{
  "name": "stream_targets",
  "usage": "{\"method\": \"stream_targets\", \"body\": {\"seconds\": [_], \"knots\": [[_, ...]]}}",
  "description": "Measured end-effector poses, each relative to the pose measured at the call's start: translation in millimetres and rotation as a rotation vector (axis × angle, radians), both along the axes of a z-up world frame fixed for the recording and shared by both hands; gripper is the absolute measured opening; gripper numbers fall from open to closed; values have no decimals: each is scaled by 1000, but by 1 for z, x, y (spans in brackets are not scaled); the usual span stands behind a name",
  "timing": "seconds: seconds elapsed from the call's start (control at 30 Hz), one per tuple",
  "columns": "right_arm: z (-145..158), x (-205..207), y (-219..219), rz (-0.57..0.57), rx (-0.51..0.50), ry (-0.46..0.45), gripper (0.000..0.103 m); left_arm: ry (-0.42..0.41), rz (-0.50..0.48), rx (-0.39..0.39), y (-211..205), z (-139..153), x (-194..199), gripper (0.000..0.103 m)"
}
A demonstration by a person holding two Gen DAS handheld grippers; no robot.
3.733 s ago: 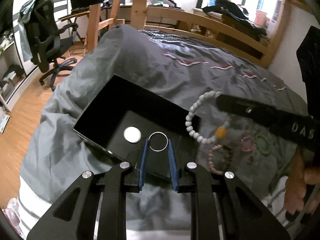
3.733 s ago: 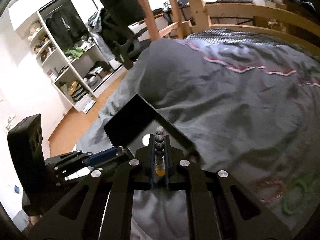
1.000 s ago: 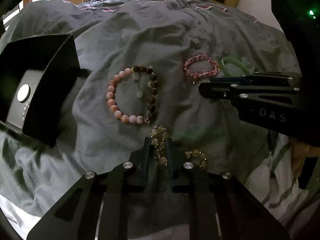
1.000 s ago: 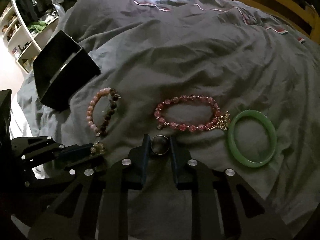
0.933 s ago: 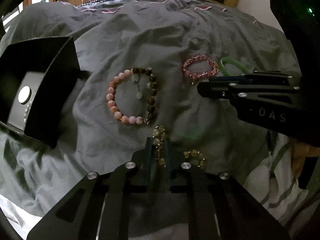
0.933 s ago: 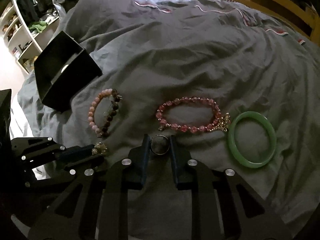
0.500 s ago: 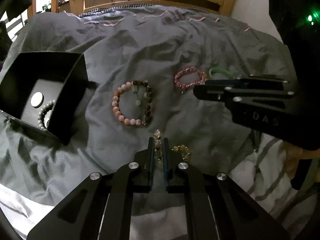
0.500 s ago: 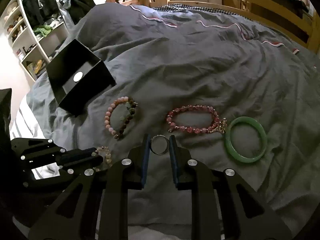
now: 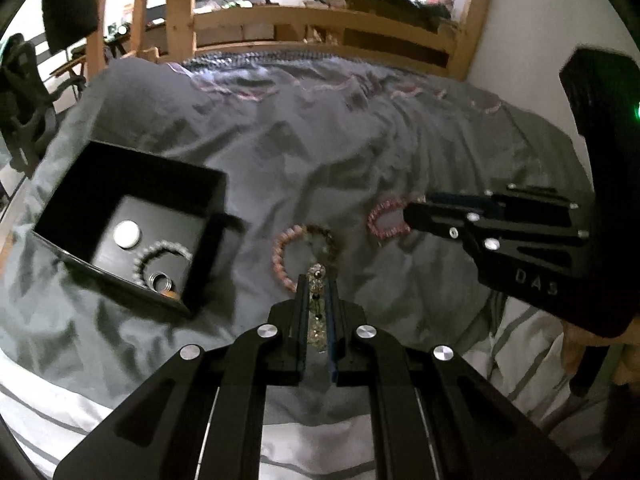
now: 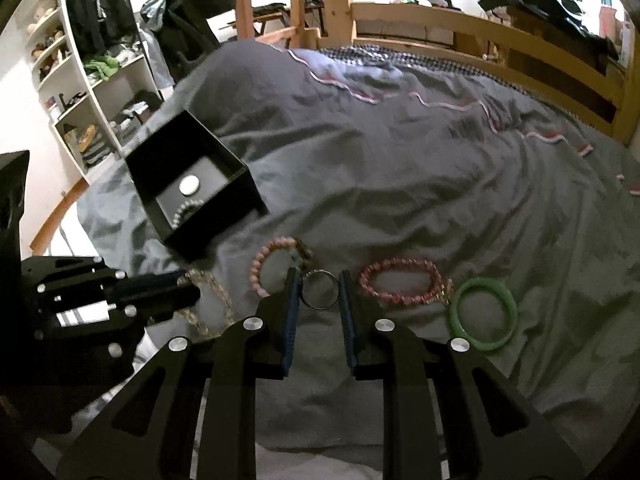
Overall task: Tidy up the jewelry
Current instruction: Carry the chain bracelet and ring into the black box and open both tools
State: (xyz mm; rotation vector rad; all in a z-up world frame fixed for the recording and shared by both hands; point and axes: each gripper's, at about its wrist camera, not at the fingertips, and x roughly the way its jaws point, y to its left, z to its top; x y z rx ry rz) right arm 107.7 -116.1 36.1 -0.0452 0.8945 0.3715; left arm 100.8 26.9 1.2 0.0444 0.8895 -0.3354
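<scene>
**Both hand-held grippers raised over the bed, each carrying jewelry**

The left hand-held gripper [image 9: 316,294] tilts steeply down, jaws nearly closed on a pale bead bracelet [image 9: 318,276], seemingly yellowish. The right hand-held gripper [image 10: 319,294] angles down likewise, pinching a metal ring [image 10: 319,290]. The black box [image 10: 240,196] sits on the grey duvet [image 10: 400,168], left of both.

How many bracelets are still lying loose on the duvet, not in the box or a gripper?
3: the pink-and-dark beaded bracelet nearest the black box, the pink crystal bracelet in the middle, and the green bangle rightmost. Others may hide behind the grippers.
</scene>
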Motion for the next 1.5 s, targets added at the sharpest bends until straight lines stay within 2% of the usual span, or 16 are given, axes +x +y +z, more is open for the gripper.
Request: {"method": "stream_targets", "body": {"seconds": [0.53,0.83,1.03,1.3,1.5], "knots": [[27,24,68,91,24,-80,20,-97,145,-1,69,44,20,7],[24,43,106,144,13,-72,20,-125,221,-8,107,57,36,7],[7,55,130,174,7,-42,20,-133,247,11,119,53,51,7],[-19,63,150,210,16,-10,20,-64,294,10,140,31,72,7],[-32,63,154,232,30,14,20,-57,299,6,142,27,73,7]]}}
